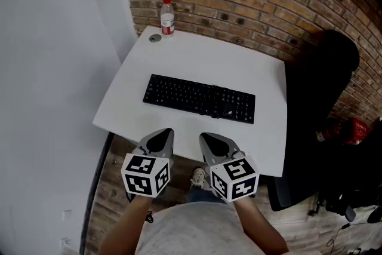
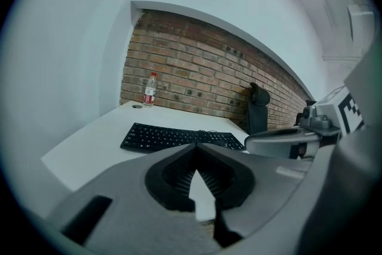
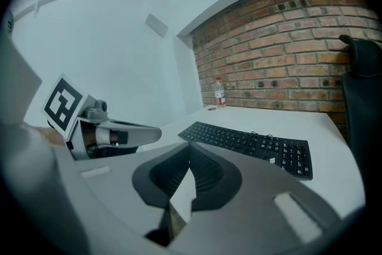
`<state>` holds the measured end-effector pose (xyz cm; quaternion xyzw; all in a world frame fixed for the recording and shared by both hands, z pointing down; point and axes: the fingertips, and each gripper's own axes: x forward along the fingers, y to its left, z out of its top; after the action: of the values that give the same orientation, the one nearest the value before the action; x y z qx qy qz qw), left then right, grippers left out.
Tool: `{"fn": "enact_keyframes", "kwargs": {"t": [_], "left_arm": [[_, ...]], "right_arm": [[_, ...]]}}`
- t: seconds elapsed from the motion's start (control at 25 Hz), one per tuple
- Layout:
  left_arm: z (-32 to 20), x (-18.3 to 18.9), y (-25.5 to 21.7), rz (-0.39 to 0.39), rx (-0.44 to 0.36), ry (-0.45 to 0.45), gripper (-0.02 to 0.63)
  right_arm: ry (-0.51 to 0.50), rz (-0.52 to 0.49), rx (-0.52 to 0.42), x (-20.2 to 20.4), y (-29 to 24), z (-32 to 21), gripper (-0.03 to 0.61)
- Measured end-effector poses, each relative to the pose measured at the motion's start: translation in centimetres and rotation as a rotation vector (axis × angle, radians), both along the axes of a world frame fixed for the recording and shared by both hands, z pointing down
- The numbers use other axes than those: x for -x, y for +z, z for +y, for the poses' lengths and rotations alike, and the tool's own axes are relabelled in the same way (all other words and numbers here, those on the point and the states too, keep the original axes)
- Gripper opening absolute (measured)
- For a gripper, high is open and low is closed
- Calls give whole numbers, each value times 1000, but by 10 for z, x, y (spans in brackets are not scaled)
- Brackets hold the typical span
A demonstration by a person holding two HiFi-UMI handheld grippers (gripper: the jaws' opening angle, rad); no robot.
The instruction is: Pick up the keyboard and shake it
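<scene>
Keyboard (image 1: pixel 199 98) lies flat near the middle of the white table (image 1: pixel 250 65), its long side running across in front of the person. Nothing touches it. A water bottle (image 1: pixel 168 17) stands at the far left corner by the brick wall, well apart from it, and a black chair (image 1: pixel 319 92) sits off the table's right side.

Both claws hover over the near edge of the table, side by side and short of the keyboard. The left gripper (image 1: pixel 168 131) has its jaws closed tip to tip with nothing between them, and its own view shows only table through the gap behind the tips. The right gripper (image 1: pixel 203 136) is closed and empty in the same way.

By my reading, none of the task is done yet: there is no grasp, no lift and no shake. What remains is everything. The jaws must open, each claw must reach an end or edge of the keyboard and close on it, and then comes the lift and the shake.
</scene>
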<state>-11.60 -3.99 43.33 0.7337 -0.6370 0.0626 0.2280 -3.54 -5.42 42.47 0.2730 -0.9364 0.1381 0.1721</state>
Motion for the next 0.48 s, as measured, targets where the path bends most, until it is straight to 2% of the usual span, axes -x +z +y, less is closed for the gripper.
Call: {"fn": "enact_keyframes", "kwargs": {"t": [0.48], "left_arm": [[-96, -4, 14, 8, 50, 17, -5]], "right_arm": [[13, 5, 43, -6, 11, -96, 11]]}}
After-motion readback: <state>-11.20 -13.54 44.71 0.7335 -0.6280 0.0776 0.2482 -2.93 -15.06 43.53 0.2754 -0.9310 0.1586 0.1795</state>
